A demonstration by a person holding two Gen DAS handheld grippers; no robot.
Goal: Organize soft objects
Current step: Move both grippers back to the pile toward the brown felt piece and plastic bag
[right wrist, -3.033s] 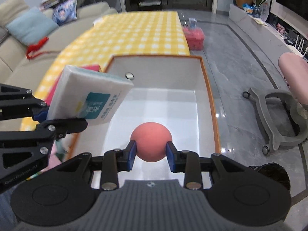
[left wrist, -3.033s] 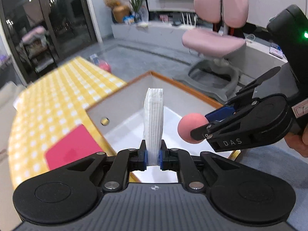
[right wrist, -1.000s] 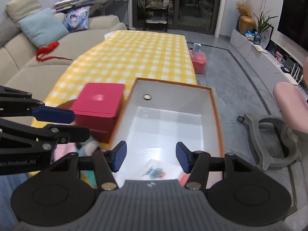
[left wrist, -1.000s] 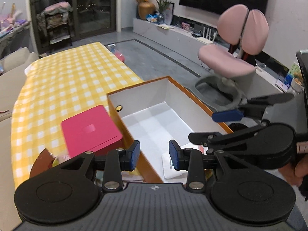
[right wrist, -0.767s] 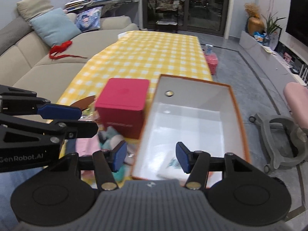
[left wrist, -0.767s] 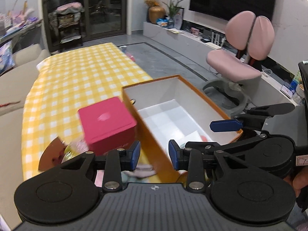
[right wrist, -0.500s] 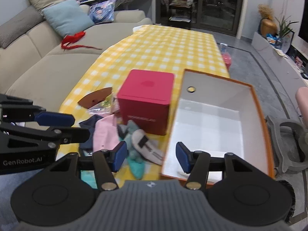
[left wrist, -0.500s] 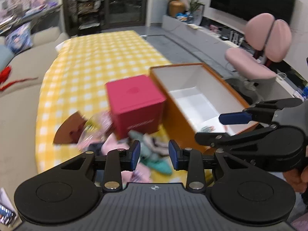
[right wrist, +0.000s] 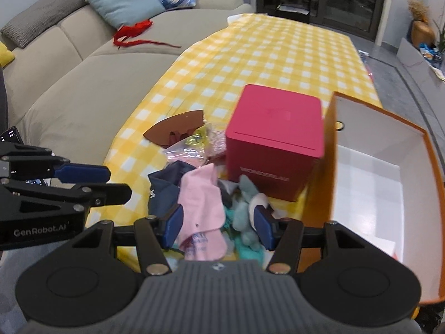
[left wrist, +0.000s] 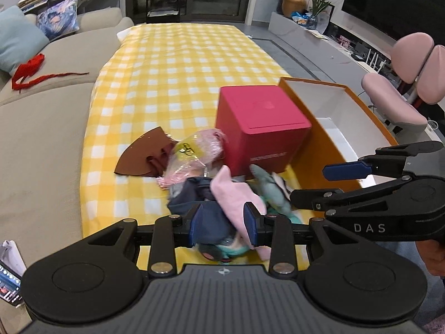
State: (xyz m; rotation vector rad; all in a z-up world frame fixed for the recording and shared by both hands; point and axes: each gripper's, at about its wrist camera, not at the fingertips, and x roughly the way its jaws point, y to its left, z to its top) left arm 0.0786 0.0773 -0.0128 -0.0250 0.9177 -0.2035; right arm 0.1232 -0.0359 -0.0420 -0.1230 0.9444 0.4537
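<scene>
A pile of soft things lies on the yellow checked tablecloth [left wrist: 180,64]: a pink cloth [left wrist: 230,194] [right wrist: 203,203], a navy cloth [left wrist: 192,194] [right wrist: 164,186] and a teal plush [left wrist: 271,192] [right wrist: 244,211]. My left gripper [left wrist: 222,226] hovers open just above the pink and navy cloths. My right gripper [right wrist: 218,224] hovers open over the pink cloth and the plush. Each gripper shows in the other's view: the right gripper [left wrist: 319,183] and the left gripper [right wrist: 103,183]. The orange box [right wrist: 333,150] stands open to the right, with a white pack [right wrist: 385,246] in its near corner.
A red cube box [left wrist: 261,128] [right wrist: 274,139] stands between the pile and the orange box. A brown flap [left wrist: 141,156] and a clear bag [left wrist: 194,150] lie behind the pile. A beige sofa [left wrist: 41,111] runs along the left. A pink chair [left wrist: 403,105] stands at the right.
Three seconds ago the left gripper held the tissue pack and the right a pink ball over the orange box. Both now stand empty and have swung left and down over the pile.
</scene>
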